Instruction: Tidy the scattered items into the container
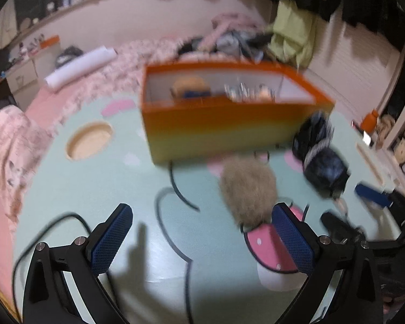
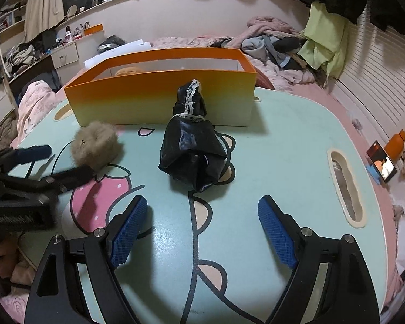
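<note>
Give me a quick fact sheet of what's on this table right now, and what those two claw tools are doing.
surface: pale green cartoon-print table
container: orange box, open top, at the far side of the table
in the box: a tan rounded item and some blurred things; cannot tell what
still outside: fluffy beige pompom; black crumpled bag, its top leaning on the box wall
left gripper: open, empty, beside the pompom
right gripper: open, empty, facing the bag
background: unmade bed with clothes
</note>
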